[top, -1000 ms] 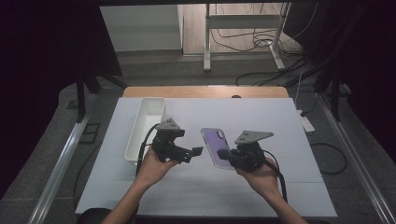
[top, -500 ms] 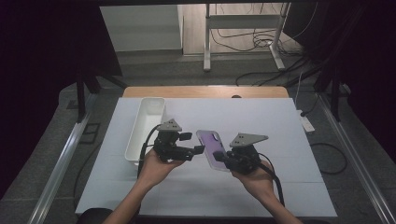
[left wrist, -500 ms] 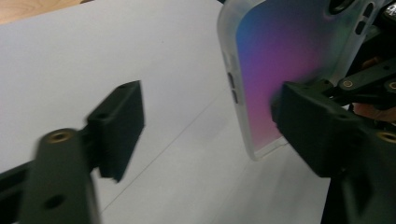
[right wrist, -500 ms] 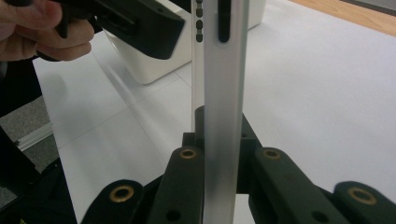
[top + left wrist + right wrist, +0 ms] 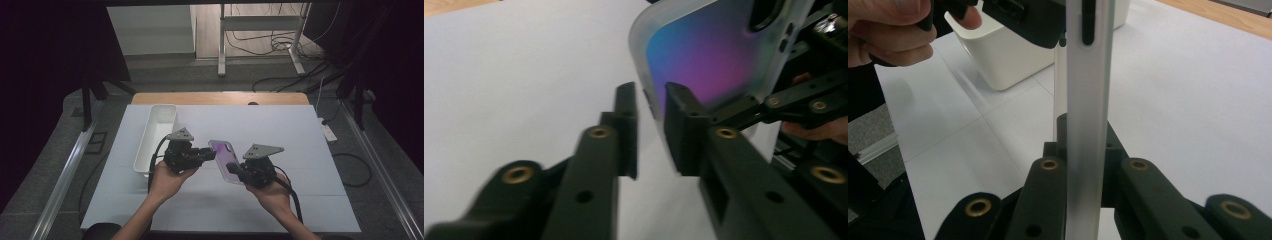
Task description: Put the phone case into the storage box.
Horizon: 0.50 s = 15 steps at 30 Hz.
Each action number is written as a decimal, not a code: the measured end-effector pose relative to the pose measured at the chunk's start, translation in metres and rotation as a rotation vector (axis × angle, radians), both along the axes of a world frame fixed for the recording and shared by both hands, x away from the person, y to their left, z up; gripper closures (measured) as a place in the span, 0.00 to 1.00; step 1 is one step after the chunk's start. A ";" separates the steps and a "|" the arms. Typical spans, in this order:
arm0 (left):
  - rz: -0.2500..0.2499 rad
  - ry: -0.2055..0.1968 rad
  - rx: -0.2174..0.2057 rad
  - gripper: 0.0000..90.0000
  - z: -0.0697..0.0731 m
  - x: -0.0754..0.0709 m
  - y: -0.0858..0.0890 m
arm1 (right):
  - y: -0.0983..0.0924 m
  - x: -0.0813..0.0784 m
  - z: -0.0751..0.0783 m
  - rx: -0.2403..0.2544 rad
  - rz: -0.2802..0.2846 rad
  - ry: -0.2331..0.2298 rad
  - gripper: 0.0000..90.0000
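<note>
A phone case (image 5: 223, 154) with a purple-blue back and frosted rim is held up above the white table sheet (image 5: 300, 150). My right gripper (image 5: 233, 170) is shut on its lower end; in the right gripper view the rim (image 5: 1087, 90) stands edge-on between the jaws (image 5: 1087, 142). My left gripper (image 5: 213, 153) comes in from the left. Its jaws have just been closing and now pinch the case's side edge (image 5: 650, 107); the coloured back (image 5: 714, 55) rises beyond the left gripper (image 5: 651, 127).
A long white bin (image 5: 157, 135) lies at the left of the sheet, close behind the left hand (image 5: 888, 30). A wooden table edge (image 5: 220, 98) runs along the back. Cables and a metal stand cover the floor beyond.
The right gripper carried the case left toward the left gripper. The left gripper's jaws, wide apart before, have come together on the case's edge.
</note>
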<state>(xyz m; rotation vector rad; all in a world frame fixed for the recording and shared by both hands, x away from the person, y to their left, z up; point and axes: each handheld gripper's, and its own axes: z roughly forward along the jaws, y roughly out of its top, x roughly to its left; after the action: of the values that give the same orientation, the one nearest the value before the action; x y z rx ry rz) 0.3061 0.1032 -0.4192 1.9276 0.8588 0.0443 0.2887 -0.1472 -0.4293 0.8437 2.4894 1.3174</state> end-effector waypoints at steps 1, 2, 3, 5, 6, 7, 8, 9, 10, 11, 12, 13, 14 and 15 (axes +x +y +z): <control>0.004 0.004 -0.008 0.89 0.000 0.000 0.000 | 0.000 0.000 0.000 -0.002 -0.002 -0.002 0.95; 0.006 0.011 -0.022 0.91 0.000 0.000 0.001 | 0.001 0.000 -0.001 -0.004 -0.002 -0.004 0.95; 0.002 0.019 -0.035 0.93 0.000 0.001 0.002 | 0.002 -0.001 -0.001 -0.008 -0.001 -0.002 0.95; -0.006 0.044 -0.080 0.96 0.000 0.002 0.005 | 0.003 -0.001 -0.003 -0.018 0.004 0.002 0.94; 0.001 0.044 -0.070 0.97 0.000 0.002 0.004 | 0.004 -0.001 -0.004 -0.021 0.011 0.001 0.93; 0.000 0.035 -0.058 0.98 0.001 0.001 0.004 | 0.006 -0.002 -0.005 -0.027 0.010 0.000 0.92; 0.003 0.031 -0.051 0.98 0.001 0.000 0.003 | 0.007 -0.002 -0.005 -0.030 0.014 0.003 0.91; 0.010 0.028 -0.045 0.98 0.001 -0.001 0.002 | 0.008 -0.002 -0.006 -0.035 0.020 0.001 0.89; 0.014 0.027 -0.040 0.98 0.001 -0.001 0.001 | 0.009 -0.003 -0.007 -0.035 0.022 0.006 0.88; 0.017 0.026 -0.037 0.98 0.001 -0.002 0.000 | 0.010 -0.003 -0.007 -0.036 0.024 0.006 0.87; 0.025 0.021 -0.030 0.98 0.001 -0.002 -0.001 | 0.010 -0.003 -0.007 -0.035 0.027 0.009 0.84; 0.031 0.015 -0.023 0.98 0.001 -0.003 -0.002 | 0.011 -0.003 -0.007 -0.032 0.031 0.012 0.80; 0.031 0.016 -0.020 0.98 0.001 -0.004 -0.004 | 0.011 -0.003 -0.007 -0.030 0.033 0.013 0.77; 0.037 0.013 -0.017 0.98 0.001 -0.004 -0.005 | 0.012 -0.003 -0.008 -0.028 0.034 0.014 0.72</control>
<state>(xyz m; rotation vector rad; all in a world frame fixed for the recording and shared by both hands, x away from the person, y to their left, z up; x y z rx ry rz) 0.3020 0.0984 -0.4177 1.8980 0.9002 0.0464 0.2861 -0.1356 -0.4368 0.8112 2.5373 1.2884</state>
